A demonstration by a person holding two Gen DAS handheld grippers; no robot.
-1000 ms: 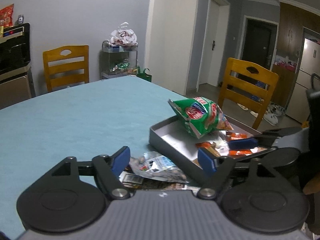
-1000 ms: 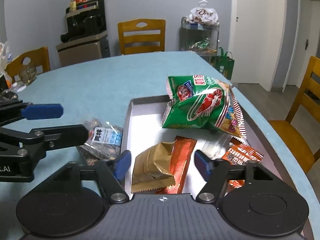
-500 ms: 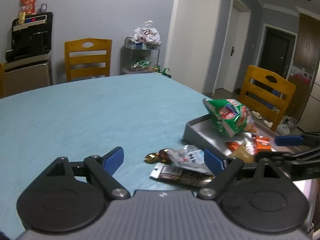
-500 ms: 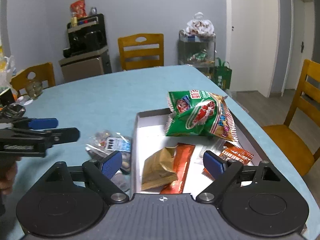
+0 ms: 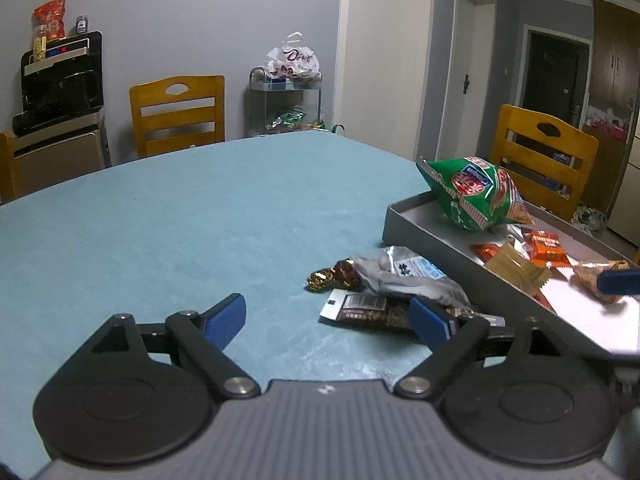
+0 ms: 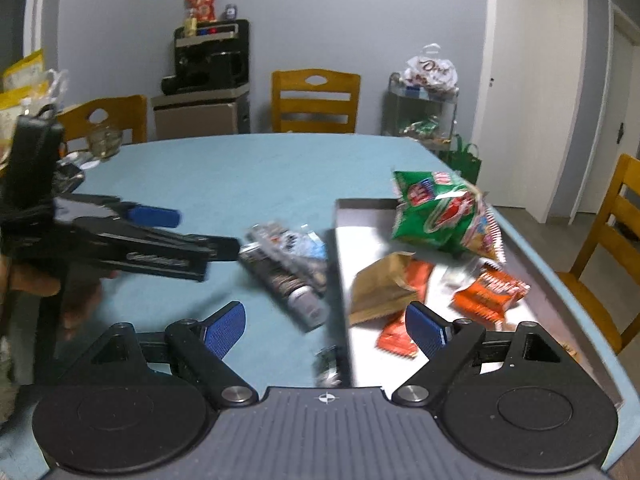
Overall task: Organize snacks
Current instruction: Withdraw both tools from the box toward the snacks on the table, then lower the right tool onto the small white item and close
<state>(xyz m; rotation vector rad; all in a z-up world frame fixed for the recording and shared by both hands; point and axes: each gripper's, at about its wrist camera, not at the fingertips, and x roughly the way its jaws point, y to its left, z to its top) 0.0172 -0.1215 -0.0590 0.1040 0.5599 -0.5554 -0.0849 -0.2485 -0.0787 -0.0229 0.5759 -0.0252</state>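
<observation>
Your left gripper has its jaws spread wide, nothing between them; they have just been opening. It hovers over the light-blue table, its right blue pad sitting in front of the dark brown printed bar wrapper; can't tell whether it touches. Your right gripper is also released, jaws wide, only just opened up, empty, straddling the near left wall of the shallow grey rectangular tray. Loose snacks still on the table just left of the tray: the bar wrapper, a silver-and-clear crinkled packet with a blue-white label lying partly over it, and a gold-and-brown foil candy touching the packet's left end. In the tray: a puffy green-and-red chip bag leaning on the far corner, a tan foil pouch, a flat orange-red wrapper under it, and an orange printed packet to the right. The right-wrist view is motion-blurred, so small items near the tray's near wall are unreadable. Your hand shows at that view's left edge, holding the left gripper.
</observation>
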